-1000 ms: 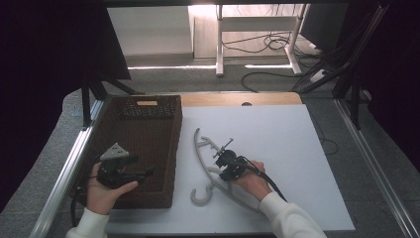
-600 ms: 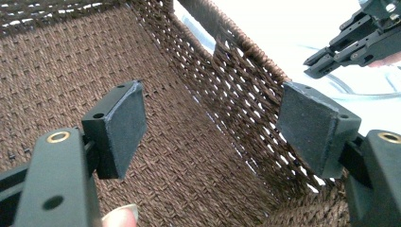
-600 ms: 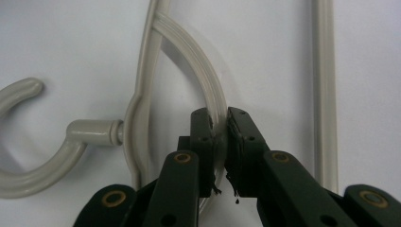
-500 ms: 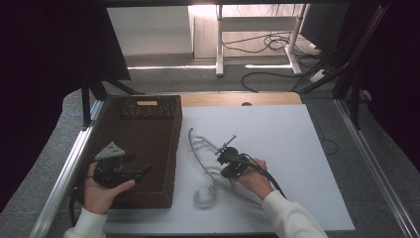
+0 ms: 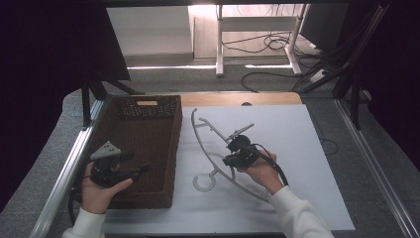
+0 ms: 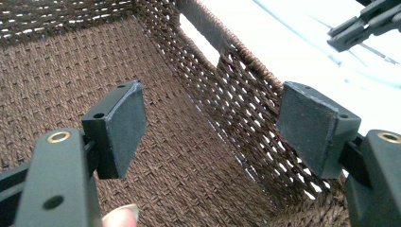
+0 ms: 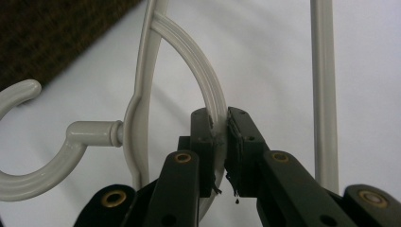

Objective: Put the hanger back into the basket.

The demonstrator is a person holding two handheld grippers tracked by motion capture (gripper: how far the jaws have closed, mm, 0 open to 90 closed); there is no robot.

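A white plastic hanger (image 5: 198, 134) hangs tilted above the white mat (image 5: 302, 148), its hook (image 5: 204, 182) toward the basket. My right gripper (image 5: 233, 159) is shut on one curved arm of it. In the right gripper view the pads (image 7: 236, 130) pinch the ribbed hanger arm (image 7: 203, 75), and the gripper (image 7: 221, 127) points down at the mat. My left gripper (image 5: 141, 169) stands open over the brown woven basket (image 5: 176, 148). In the left gripper view its jaws (image 6: 213, 127) are wide apart with nothing between them, facing the basket's inner wall (image 6: 236, 109).
The basket takes up the left part of the table and the mat covers the right part. Metal rails (image 5: 64, 178) run along the table's sides. Beyond the far edge are desk legs (image 5: 219, 44) and cables (image 5: 277, 44) on the floor.
My right hand has risen with the hanger, which now sits higher and more tilted, with its far end lifted off the mat. The left hand has stayed where it was.
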